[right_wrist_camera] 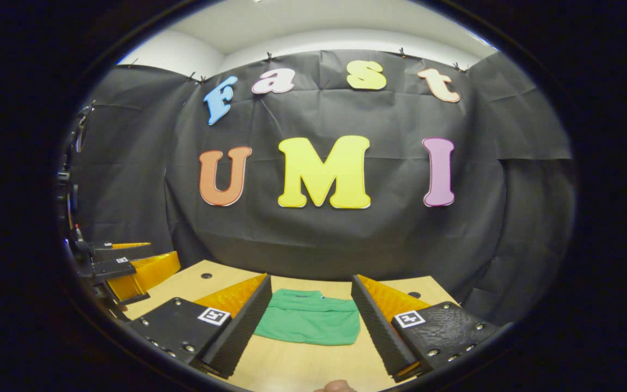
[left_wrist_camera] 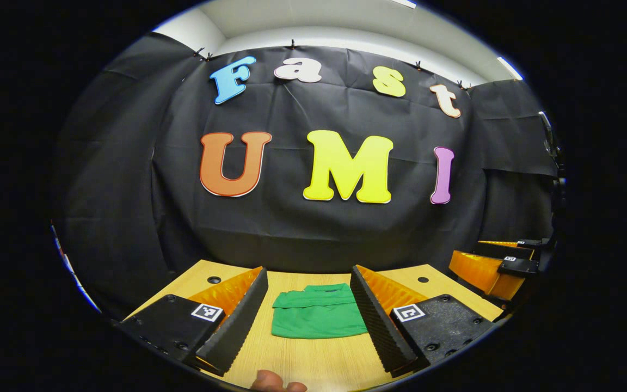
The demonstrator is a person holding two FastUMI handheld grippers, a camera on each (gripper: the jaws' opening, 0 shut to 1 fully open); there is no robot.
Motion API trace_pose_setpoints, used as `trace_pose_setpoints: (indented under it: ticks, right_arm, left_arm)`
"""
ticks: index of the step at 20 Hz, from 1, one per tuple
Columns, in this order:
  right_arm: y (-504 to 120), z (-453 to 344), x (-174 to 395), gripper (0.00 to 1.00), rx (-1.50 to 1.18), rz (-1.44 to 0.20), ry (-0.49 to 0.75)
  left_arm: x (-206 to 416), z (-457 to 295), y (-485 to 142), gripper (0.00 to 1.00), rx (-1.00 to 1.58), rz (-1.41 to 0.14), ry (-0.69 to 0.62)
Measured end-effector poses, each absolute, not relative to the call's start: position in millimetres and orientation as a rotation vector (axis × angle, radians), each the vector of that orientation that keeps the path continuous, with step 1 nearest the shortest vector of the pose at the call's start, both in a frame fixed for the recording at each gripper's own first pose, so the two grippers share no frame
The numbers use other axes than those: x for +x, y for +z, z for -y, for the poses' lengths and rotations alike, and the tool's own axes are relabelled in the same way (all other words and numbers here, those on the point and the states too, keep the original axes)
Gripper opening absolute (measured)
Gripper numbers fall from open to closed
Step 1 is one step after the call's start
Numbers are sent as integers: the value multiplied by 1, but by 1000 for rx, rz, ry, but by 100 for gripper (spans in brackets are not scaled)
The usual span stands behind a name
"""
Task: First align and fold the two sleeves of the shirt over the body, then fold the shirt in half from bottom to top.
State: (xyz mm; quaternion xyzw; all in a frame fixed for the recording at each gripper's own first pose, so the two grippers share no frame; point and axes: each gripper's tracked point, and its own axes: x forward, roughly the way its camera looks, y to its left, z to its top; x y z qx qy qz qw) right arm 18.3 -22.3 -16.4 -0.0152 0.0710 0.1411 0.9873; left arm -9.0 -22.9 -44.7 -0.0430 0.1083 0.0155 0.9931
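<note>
The green shirt (left_wrist_camera: pixel 316 314) (right_wrist_camera: pixel 308 321) lies folded into a compact rectangle on the wooden table (left_wrist_camera: pixel 302 362) (right_wrist_camera: pixel 292 365), collar toward the far wall. In the left gripper view, my left gripper (left_wrist_camera: pixel 309 270) is open above the table, with the shirt lying ahead between its two fingers and untouched. My right gripper (right_wrist_camera: pixel 311 279) is open too, and the shirt sits low between its fingers, apart from them. Each gripper also appears from the other's camera: the right gripper (left_wrist_camera: pixel 482 256) at the far right, the left gripper (right_wrist_camera: pixel 161 251) at the far left.
The black cloth wall rises just behind the table's far edge. Two small round holes (left_wrist_camera: pixel 214 279) (left_wrist_camera: pixel 422 279) mark the table's far corners. A fingertip of the person (left_wrist_camera: pixel 275 382) (right_wrist_camera: pixel 335 386) pokes in at the bottom of each view.
</note>
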Motion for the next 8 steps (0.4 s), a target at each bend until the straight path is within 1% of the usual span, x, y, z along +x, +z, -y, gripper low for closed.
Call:
trace_pose_setpoints:
  ticks: [8]
  right_arm:
    - [-10, 16, 17, 94, -30, -128, 296]
  left_arm:
    - [-10, 24, -38, 98, -78, -204, 25]
